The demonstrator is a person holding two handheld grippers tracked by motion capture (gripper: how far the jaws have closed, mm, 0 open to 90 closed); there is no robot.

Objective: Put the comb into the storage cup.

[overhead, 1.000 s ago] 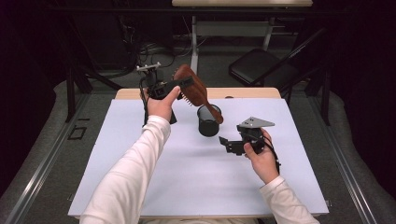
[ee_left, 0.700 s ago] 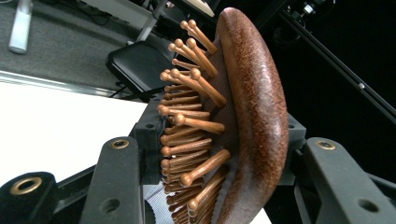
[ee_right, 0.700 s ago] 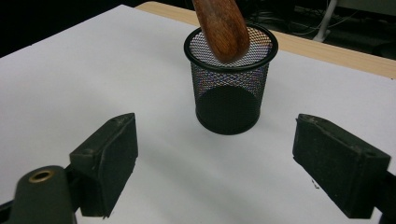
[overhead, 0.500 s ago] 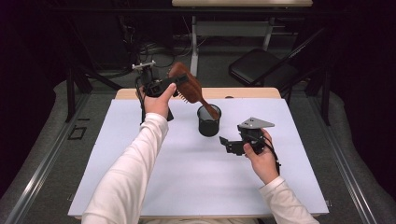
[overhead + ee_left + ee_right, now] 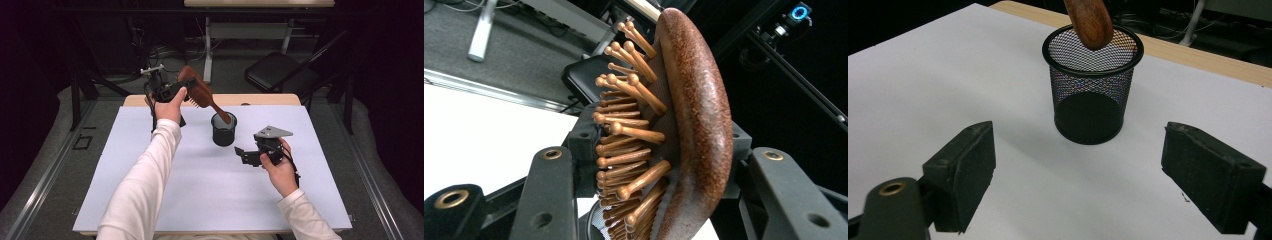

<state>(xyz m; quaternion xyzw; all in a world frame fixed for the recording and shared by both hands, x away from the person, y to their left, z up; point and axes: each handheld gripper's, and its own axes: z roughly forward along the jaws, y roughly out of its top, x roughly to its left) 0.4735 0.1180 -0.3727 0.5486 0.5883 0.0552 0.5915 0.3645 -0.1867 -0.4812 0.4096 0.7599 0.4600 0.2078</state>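
Brown wood marks the hairbrush [image 5: 196,91] in the high view, where it is clamped by its head in the left gripper [image 5: 167,92] and tilted so that its handle end is held at the mouth of the black mesh cup [image 5: 223,130]. The cup stands upright near the middle of the white table cover [image 5: 150,200], with the right gripper [image 5: 248,156] held low just beside it, its jaws spread and nothing between them. Ample bare cover is left on every side of the cup; the far wooden table edge [image 5: 270,100] lies not far behind it, so a push in that direction is best avoided.

In the left gripper view, the brush head [image 5: 696,125] is seen pressed between the two jaws, bristle side against one pad and rounded back against the other. The brush is judged stiff and fairly light. The polished, curved back looks slippery, and the knobbed bristles [image 5: 624,150] may yield a little, so the hold could pivot if the handle is knocked against the rim.

In the right gripper view, the rounded handle tip [image 5: 1090,22] is seen just over the cup's rim [image 5: 1093,70], towards its far side, whether touching cannot be told. The cup is thin wire mesh, probably light and easily tipped or slid; it could be steadied by its wall between the open jaws, which already stand either side of it at a distance.
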